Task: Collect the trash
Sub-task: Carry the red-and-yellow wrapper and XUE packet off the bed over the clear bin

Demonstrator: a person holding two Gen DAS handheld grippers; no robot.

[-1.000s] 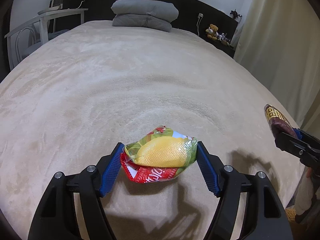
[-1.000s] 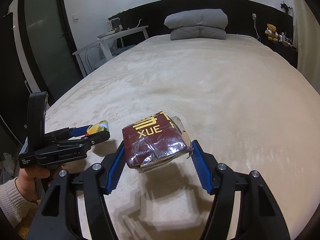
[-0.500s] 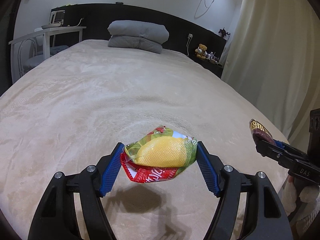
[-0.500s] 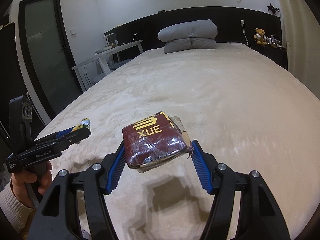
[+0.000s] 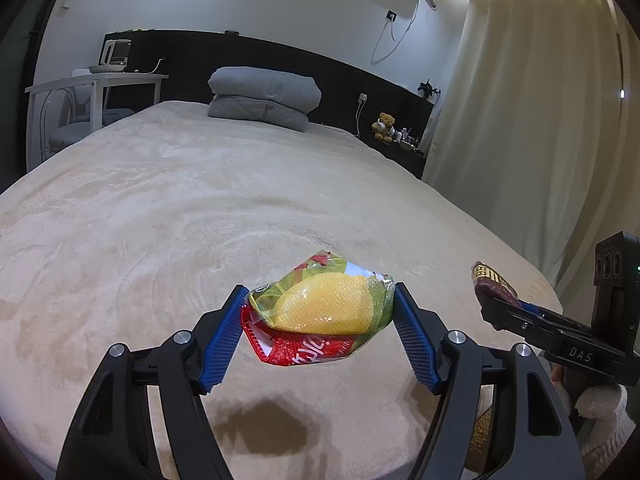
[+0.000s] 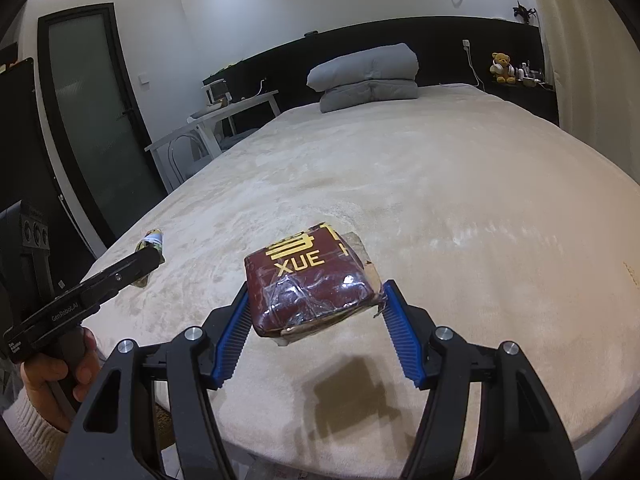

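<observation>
Trash rides clear above the bed's [image 5: 168,216] near edge, yellow snack wrapper [image 5: 324,312] clamped crosswise in the left gripper [image 5: 320,334], maroon packet [image 6: 310,280] likewise gripped by the right gripper [image 6: 314,330] just beside it, both pointing toward the headboard, no bin in view.

Left gripper [image 5: 320,312] clamps yellow snack wrapper [image 5: 324,312] above bed [image 5: 160,220].

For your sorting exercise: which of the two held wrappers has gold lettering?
The dark red packet in the right gripper, printed XUE in gold. The left gripper holds a yellow-green wrapper instead.
</observation>
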